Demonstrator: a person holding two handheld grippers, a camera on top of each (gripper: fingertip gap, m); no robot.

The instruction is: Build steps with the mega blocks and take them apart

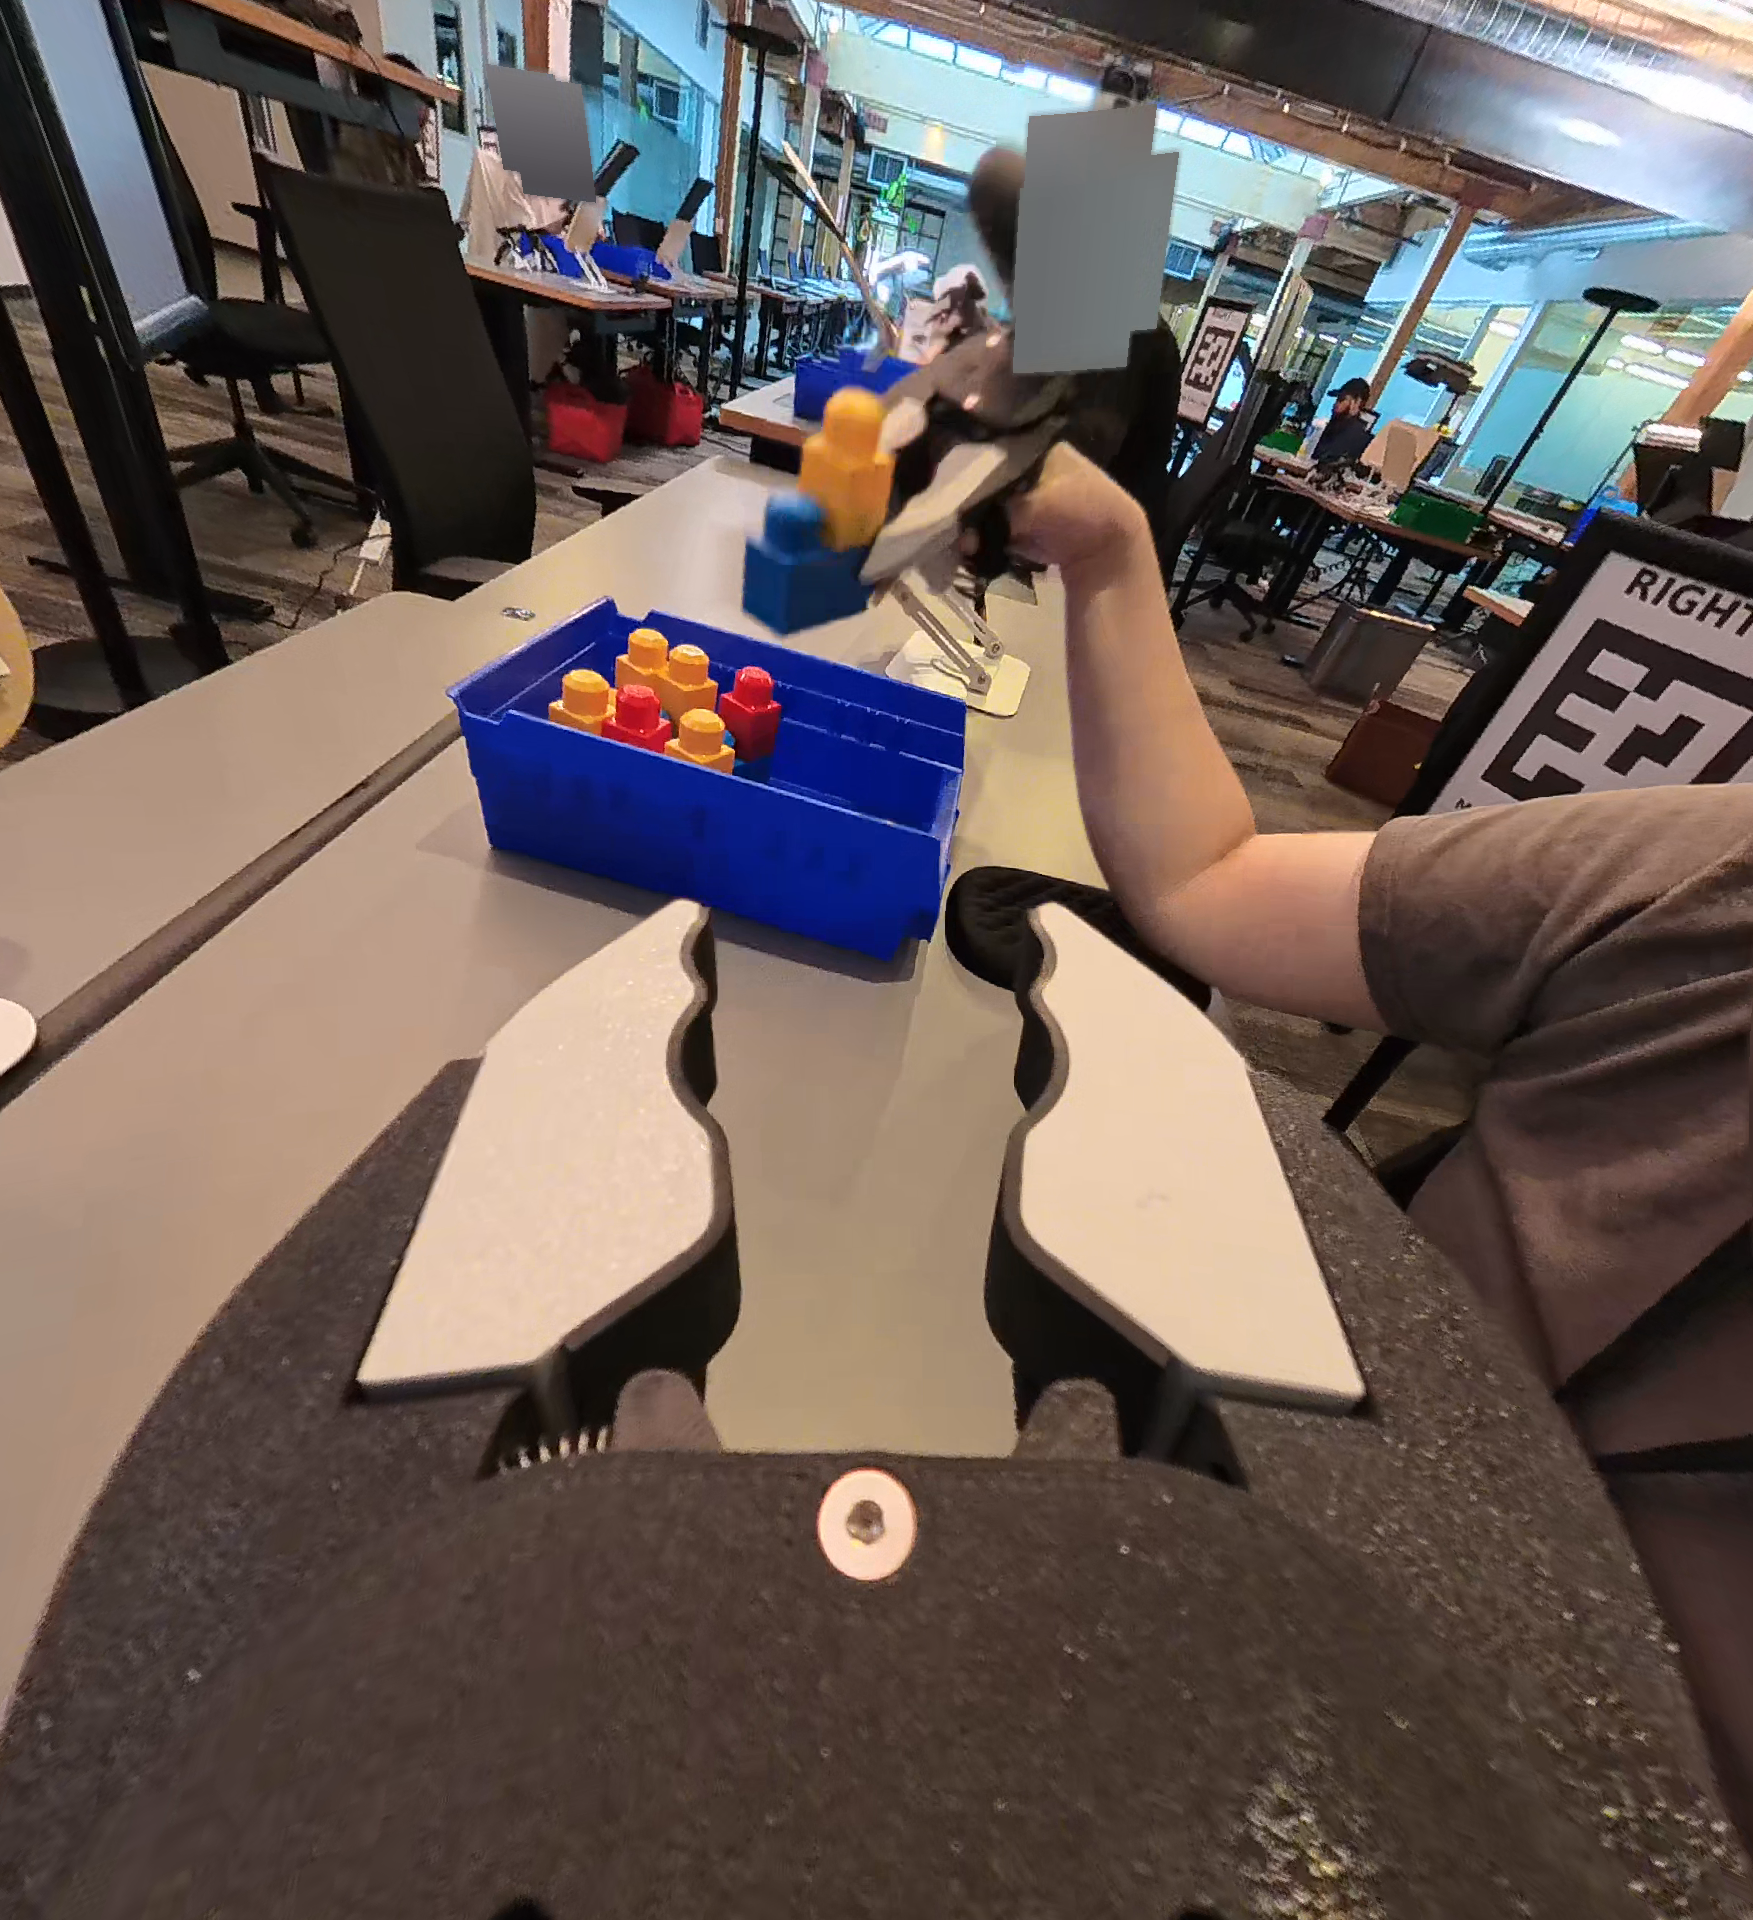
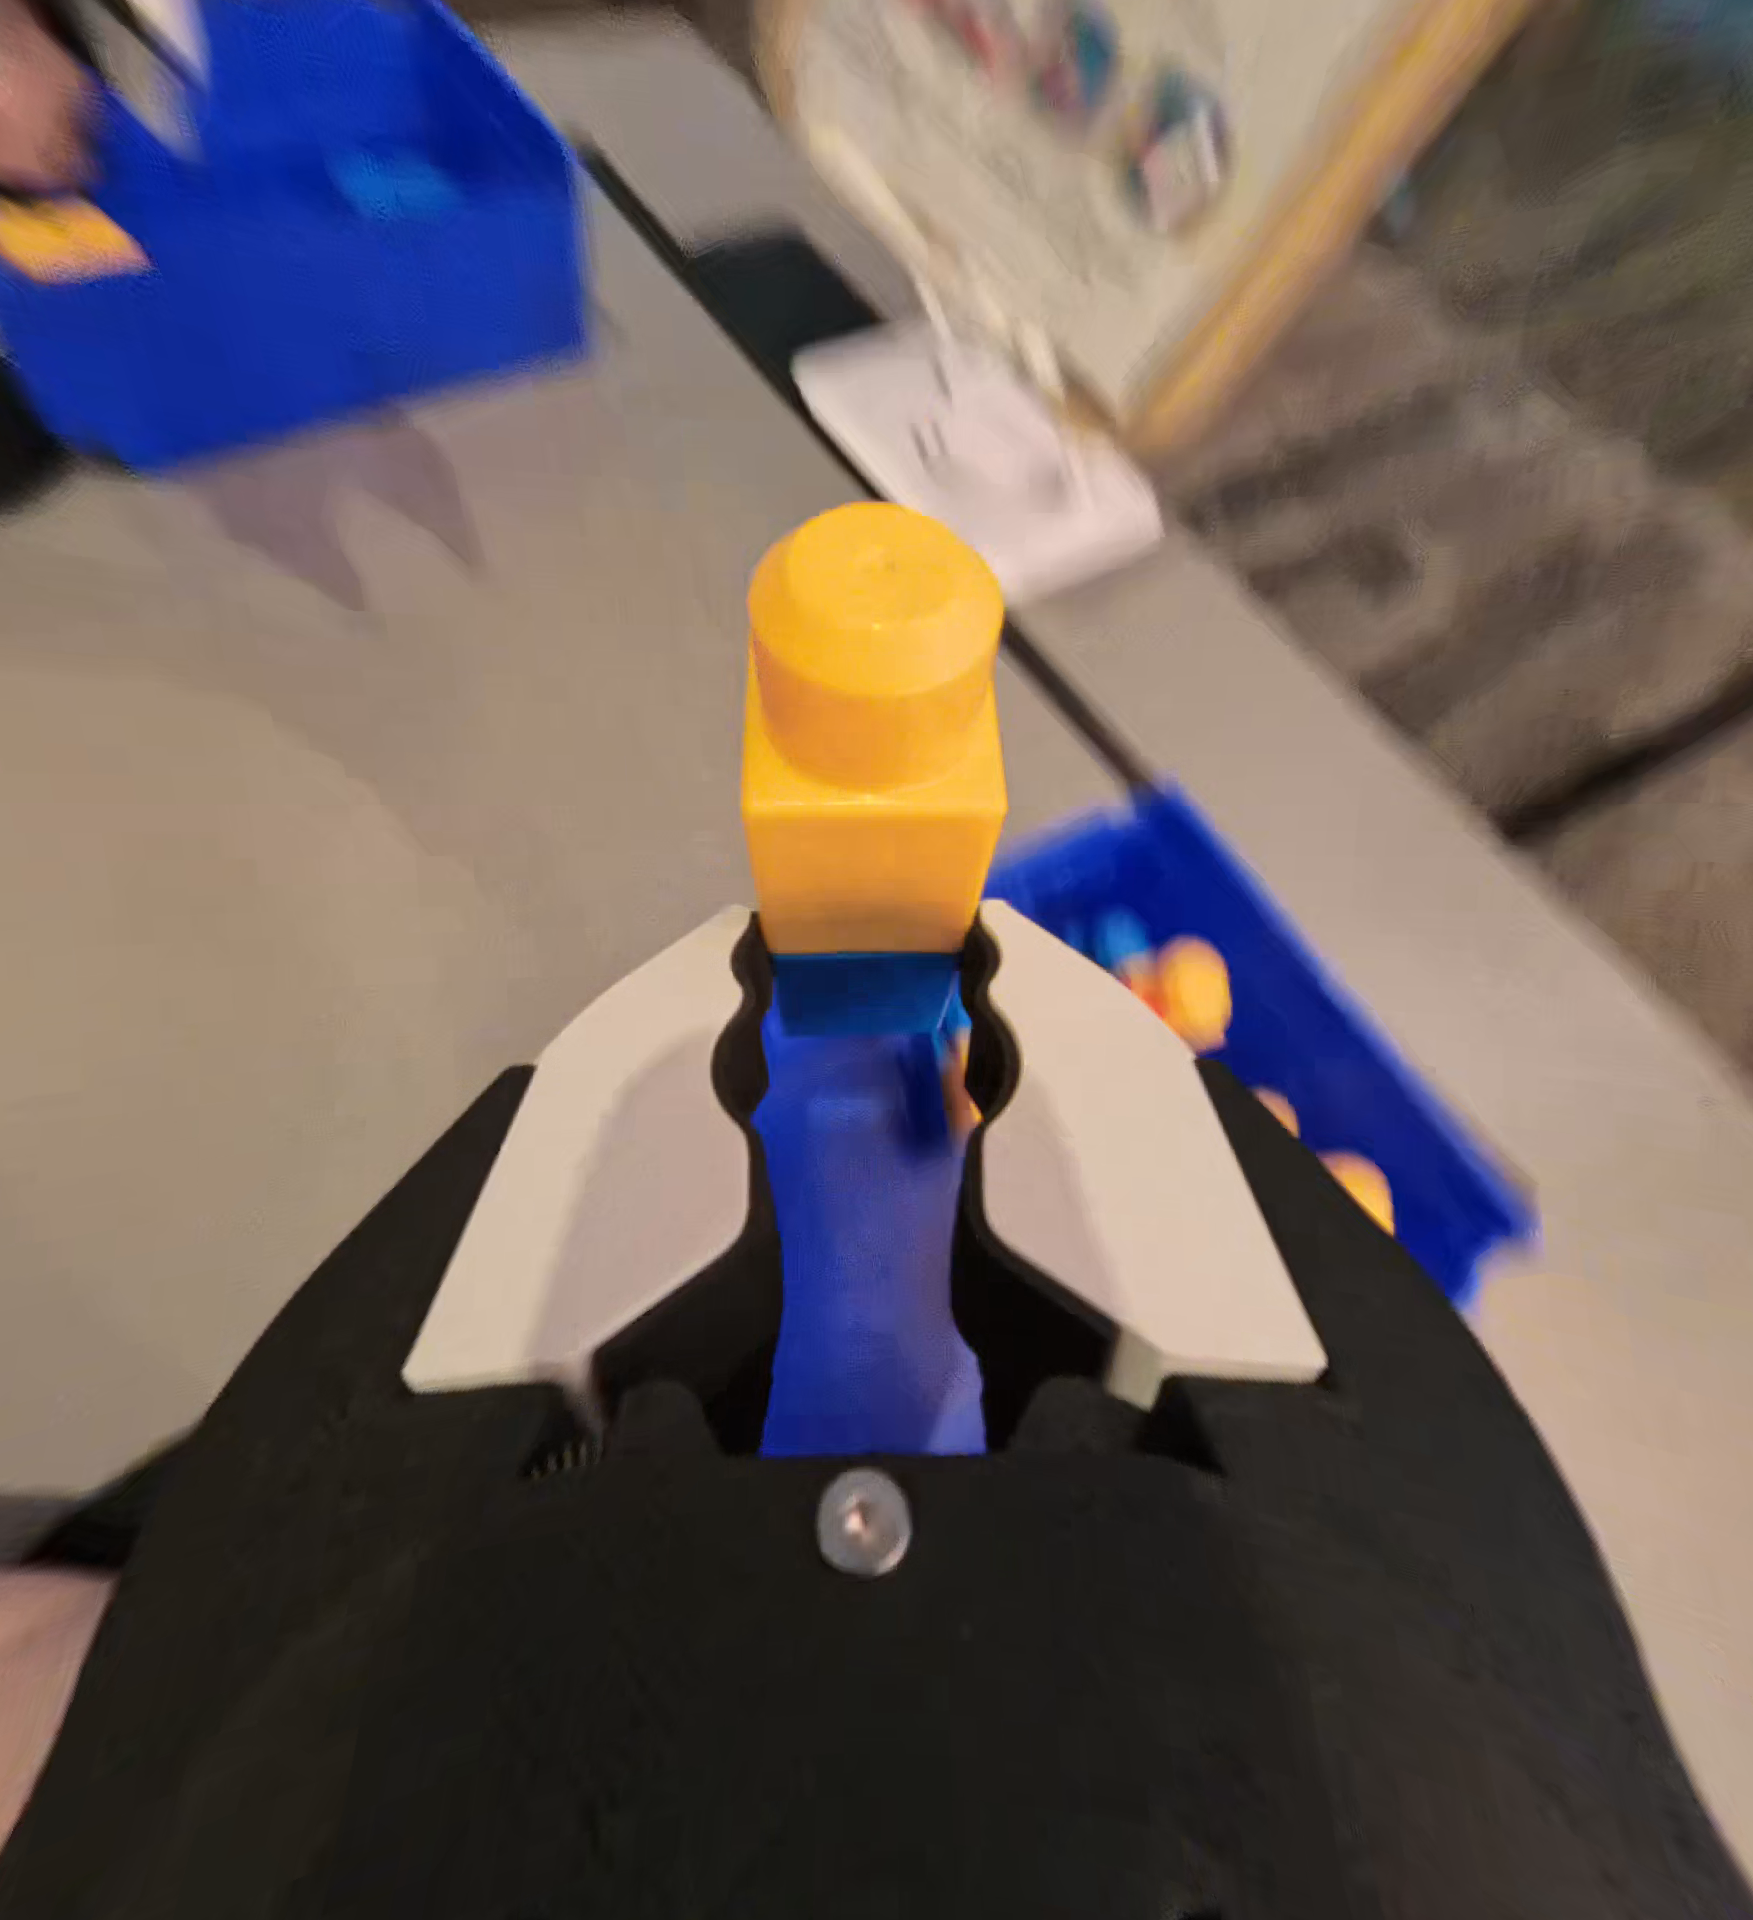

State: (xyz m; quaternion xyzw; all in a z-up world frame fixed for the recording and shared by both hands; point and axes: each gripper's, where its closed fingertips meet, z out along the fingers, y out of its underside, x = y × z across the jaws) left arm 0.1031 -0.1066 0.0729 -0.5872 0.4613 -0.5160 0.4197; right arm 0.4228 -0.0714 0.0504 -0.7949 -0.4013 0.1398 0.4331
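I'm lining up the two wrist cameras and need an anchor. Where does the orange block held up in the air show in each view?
Left wrist view: the orange block is upper centre, stacked on a blue block, held aloft by the right gripper.
Right wrist view: the orange block is centre, sticking out past the fingertips.
Shared landmark: the blue bin of blocks on the grey table.

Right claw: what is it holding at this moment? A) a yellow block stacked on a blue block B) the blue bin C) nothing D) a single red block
A: the right claw is shut on the yellow block joined to the blue block, lifted above the blue bin.
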